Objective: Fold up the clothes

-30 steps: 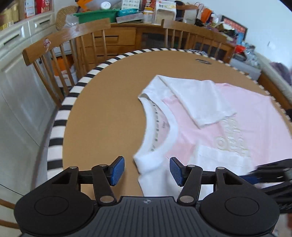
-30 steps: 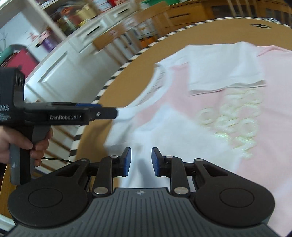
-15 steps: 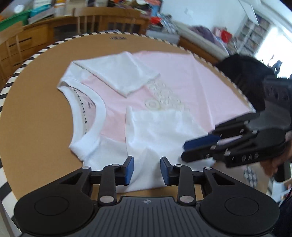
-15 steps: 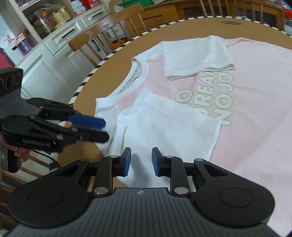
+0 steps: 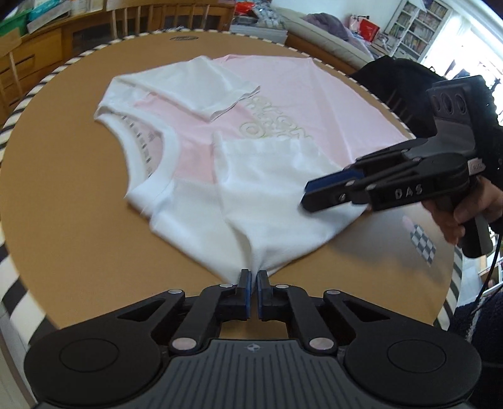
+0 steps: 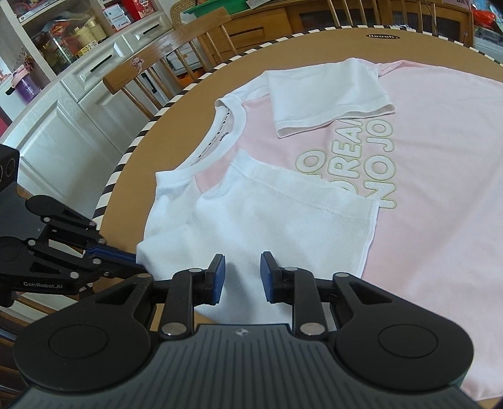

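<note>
T-shirt (image 5: 283,94) flat on table (image 5: 63,188), both sleeves folded in; L gripper (image 5: 253,281) pinched on near shoulder edge, R gripper (image 6: 241,277) apart above near sleeve, prob. readying side fold.

A pink and white T-shirt (image 5: 283,94) lies spread on the round brown worktop (image 5: 63,176), both white sleeves folded in over the pink front. The left gripper (image 5: 251,280) has its jaws closed on the shirt's near white edge, where the cloth bunches to a point. The right gripper (image 5: 309,196), held by a hand (image 5: 462,217) at the right, hovers over the near sleeve; its jaws look nearly together, but the side angle leaves that unclear. Wooden chairs (image 5: 169,19) stand beyond the worktop.
</note>
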A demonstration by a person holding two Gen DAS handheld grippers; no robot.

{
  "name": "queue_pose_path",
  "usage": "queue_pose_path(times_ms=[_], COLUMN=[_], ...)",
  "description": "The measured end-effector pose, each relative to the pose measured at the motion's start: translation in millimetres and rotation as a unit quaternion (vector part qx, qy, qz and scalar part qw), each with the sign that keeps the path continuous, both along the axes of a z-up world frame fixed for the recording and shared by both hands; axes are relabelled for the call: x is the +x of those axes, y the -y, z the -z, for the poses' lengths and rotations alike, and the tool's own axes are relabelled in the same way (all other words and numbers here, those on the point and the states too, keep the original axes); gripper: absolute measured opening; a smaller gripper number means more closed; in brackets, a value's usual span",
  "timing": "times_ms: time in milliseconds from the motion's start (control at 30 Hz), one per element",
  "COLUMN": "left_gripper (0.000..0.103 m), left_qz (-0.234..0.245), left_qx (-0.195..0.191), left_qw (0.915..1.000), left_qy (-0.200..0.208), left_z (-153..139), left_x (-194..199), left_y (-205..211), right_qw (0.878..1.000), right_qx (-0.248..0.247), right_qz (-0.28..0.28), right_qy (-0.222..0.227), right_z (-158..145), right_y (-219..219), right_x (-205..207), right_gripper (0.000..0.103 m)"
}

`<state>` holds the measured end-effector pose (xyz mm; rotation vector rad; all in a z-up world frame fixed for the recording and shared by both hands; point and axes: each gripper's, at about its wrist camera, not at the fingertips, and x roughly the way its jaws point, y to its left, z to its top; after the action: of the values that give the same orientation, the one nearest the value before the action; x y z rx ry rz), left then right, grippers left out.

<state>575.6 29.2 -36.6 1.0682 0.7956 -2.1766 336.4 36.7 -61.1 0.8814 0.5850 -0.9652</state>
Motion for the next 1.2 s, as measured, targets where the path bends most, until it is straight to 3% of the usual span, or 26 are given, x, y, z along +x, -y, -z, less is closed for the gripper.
queue_pose_path(times_ms=[200, 267, 367, 433, 533, 667, 800, 900, 967, 1033, 1200], left_gripper=[0.004, 0.005, 0.016, 0.023, 0.027, 0.028, 0.029, 0.029, 0.034, 0.052, 0.067], left_qz=[-0.032, -0.043, -0.068, -0.078, -0.053, -0.029, -0.061, -0.090, -0.105, -0.125, -0.182], left_qx=[0.003, -0.008, -0.035, -0.048, -0.051, -0.055, -0.045, -0.030, -0.030, -0.028, -0.015], left_qw=[0.9995, 0.9990, 0.9955, 0.9929, 0.9963, 0.9977, 0.9965, 0.9946, 0.9925, 0.9892, 0.9792], left_qy=[0.001, -0.013, -0.055, -0.076, -0.045, 0.028, 0.036, 0.040, 0.055, 0.072, 0.089], left_z=[-8.0, -19.5, -37.1, -43.0, -32.9, -12.0, -4.9, -5.4, -6.5, -7.4, -15.6], left_x=[27.5, 29.4, 15.6, -0.5, -30.2, -48.7, -43.6, -39.7, -43.1, -47.4, -52.4], left_y=[-11.3, -12.8, -9.5, -6.5, -10.2, -22.6, -28.3, -27.4, -28.6, -30.0, -36.0], right_qw=[0.997, 0.994, 0.986, 0.982, 0.978, 0.981, 0.983, 0.987, 0.989, 0.992, 0.993], right_qx=[-0.036, -0.064, -0.102, -0.102, -0.112, -0.112, -0.099, -0.093, -0.090, -0.084, -0.067], right_qz=[-0.037, -0.058, -0.097, -0.123, -0.136, -0.113, -0.084, -0.058, -0.043, -0.016, 0.052], right_qy=[-0.057, -0.063, -0.084, -0.102, -0.109, -0.114, -0.130, -0.114, -0.104, -0.097, -0.078], right_z=[-6.9, -11.5, -13.8, -7.4, -4.9, -13.3, -10.7, -10.4, -13.4, -16.0, -22.4], right_y=[-13.5, -20.3, -29.5, -33.0, -42.7, -51.0, -54.8, -56.5, -58.3, -62.3, -72.5], right_x=[17.0, 27.7, 49.1, 62.6, 65.8, 46.2, 25.9, 16.9, 12.5, -2.0, -38.7], right_gripper=[0.034, 0.032, 0.022, 0.018, 0.018, 0.018, 0.021, 0.021, 0.024, 0.025, 0.028])
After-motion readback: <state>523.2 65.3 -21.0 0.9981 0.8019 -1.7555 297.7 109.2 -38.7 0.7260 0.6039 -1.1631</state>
